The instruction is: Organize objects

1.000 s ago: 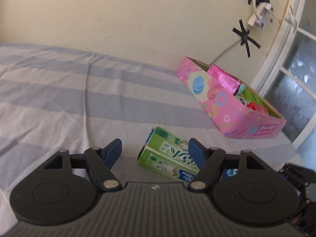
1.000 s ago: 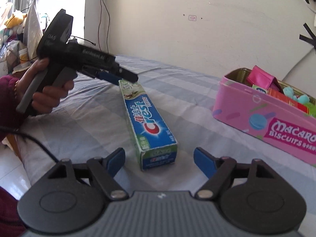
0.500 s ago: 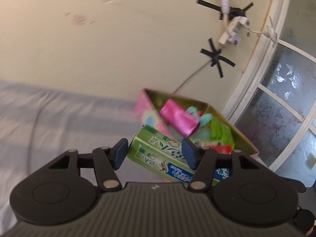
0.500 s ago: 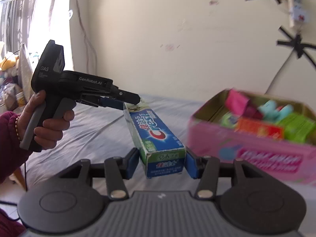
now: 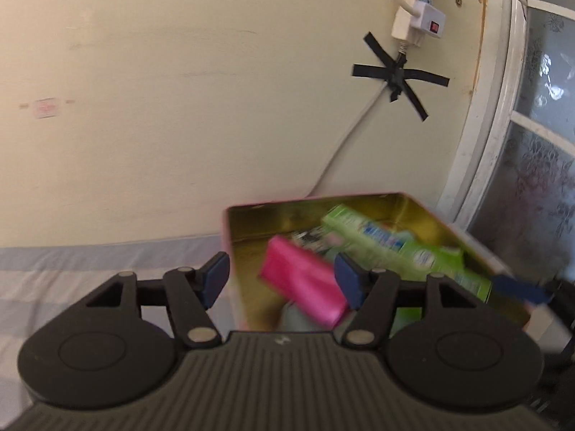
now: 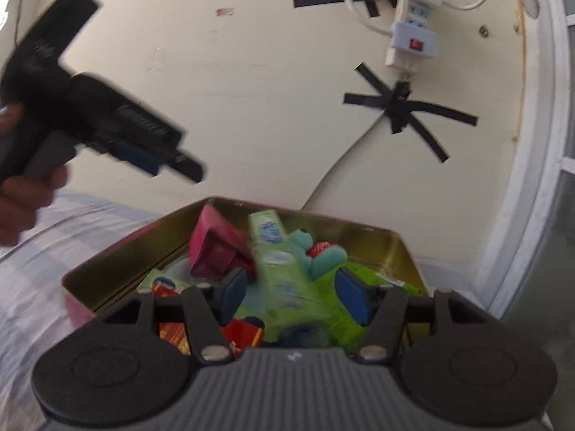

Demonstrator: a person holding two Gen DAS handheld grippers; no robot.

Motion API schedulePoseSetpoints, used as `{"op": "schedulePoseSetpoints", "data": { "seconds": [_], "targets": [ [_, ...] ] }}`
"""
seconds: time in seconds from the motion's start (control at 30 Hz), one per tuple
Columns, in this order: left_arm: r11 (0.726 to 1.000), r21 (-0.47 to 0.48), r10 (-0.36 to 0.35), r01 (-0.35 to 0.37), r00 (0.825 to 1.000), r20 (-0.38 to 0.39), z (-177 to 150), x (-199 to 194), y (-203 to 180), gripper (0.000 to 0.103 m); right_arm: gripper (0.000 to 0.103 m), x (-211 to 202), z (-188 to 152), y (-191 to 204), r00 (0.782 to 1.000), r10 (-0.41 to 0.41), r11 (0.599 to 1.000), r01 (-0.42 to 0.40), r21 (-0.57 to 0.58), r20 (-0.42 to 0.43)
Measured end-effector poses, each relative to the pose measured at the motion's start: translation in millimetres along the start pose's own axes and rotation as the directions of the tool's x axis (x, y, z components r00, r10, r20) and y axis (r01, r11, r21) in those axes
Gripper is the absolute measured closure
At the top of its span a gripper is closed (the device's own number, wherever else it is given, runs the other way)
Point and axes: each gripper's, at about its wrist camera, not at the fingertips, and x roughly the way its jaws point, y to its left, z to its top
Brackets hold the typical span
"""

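Both grippers above the biscuit tin (image 6: 377, 240).
We find the left gripper (image 5: 282, 280) and right gripper (image 6: 293, 296) opening, empty; the toothpaste box (image 6: 284, 269) lies at centre frame.

Green toothpaste box (image 6: 284, 269), pink tin (image 6: 77, 310)

You will find nothing legible here. The green toothpaste box (image 6: 284, 280) in the tin (image 6: 381, 240) shows blue and white print, but motion blur smears it past reading in both wrist views. The red packets (image 6: 244, 334) at the tin's near end carry light marks too blurred to make out. The small pink sticker (image 5: 46, 107) on the wall is only a smudge.
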Motion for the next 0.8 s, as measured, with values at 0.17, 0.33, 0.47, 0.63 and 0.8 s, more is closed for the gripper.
{"op": "schedulePoseSetpoints", "data": {
  "seconds": [0.17, 0.33, 0.47, 0.63, 0.8],
  "targets": [
    [0.984, 0.004, 0.177, -0.177, 0.983, -0.041, -60.7, -63.2, 36.7, 0.036, 0.035, -46.4, 2.4, 36.9, 0.981, 0.120, 0.991, -0.127, 0.032, 0.153],
    [0.944, -0.061, 0.320, -0.325, 0.945, -0.072, -105.8, -109.0, 78.6, 0.035, 0.031, -71.0, 2.0, 104.7, 0.955, 0.245, 0.966, -0.255, 0.040, 0.167],
    [0.921, -0.137, 0.355, -0.365, 0.930, -0.090, -129.0, -132.4, 113.0, 0.035, 0.028, -75.8, -8.0, 165.1, 0.954, 0.285, 0.949, -0.294, 0.111, 0.092],
    [0.919, -0.167, 0.349, -0.356, 0.934, -0.070, -143.4, -145.8, 136.1, 0.035, 0.023, -81.1, -17.6, 206.3, 0.954, 0.298, 0.930, -0.298, 0.217, 0.035],
    [0.935, -0.160, 0.315, -0.317, 0.948, -0.038, -151.6, -145.8, 150.8, 0.035, 0.021, -71.9, -13.6, 224.7, 0.972, 0.235, 0.936, -0.226, 0.270, -0.001]
  ]
}}
